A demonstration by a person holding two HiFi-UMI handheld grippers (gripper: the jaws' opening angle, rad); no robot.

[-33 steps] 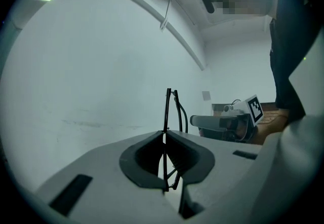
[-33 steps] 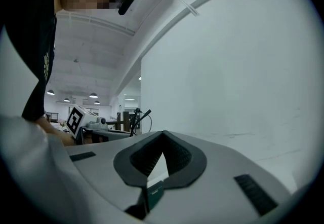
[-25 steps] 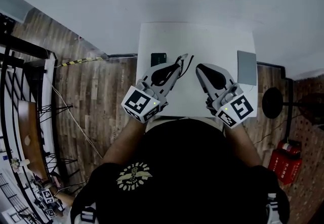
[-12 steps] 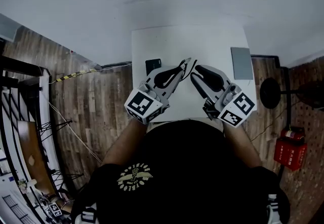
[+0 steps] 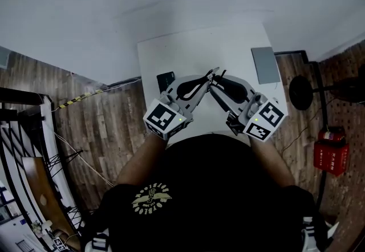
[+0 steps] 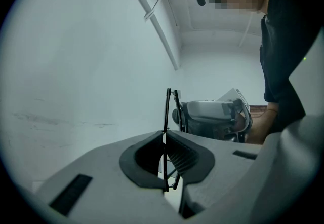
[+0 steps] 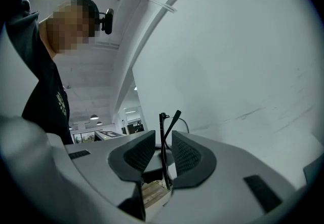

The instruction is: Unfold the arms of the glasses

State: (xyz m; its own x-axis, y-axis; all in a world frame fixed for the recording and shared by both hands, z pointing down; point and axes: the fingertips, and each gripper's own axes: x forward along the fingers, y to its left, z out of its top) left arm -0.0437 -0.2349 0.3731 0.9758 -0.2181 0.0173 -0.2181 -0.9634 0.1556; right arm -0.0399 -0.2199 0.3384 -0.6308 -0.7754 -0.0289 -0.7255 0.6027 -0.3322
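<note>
The black thin-framed glasses [image 5: 216, 74] hang above the white table [image 5: 171, 54] between my two grippers. My left gripper [image 5: 211, 72] is shut on the frame; in the left gripper view the thin black rim [image 6: 165, 116] stands upright, pinched between the pads of that gripper [image 6: 164, 139]. My right gripper [image 5: 217, 81] faces it from the right. Its jaws have just been opening. In the right gripper view a black arm of the glasses [image 7: 162, 139] stands in the gap of that gripper [image 7: 163, 154], and the pads do not press on it.
A small black case [image 5: 165, 80] lies on the table's left part and a grey flat box [image 5: 265, 64] at its right edge. Wooden floor surrounds the table. A black round stand base [image 5: 300, 92] and a red object [image 5: 329, 155] are on the floor to the right.
The right gripper's jaws went from shut to apart. The two grippers have come closer together, the left one moving right with the glasses, so their tips now meet at the glasses.
</note>
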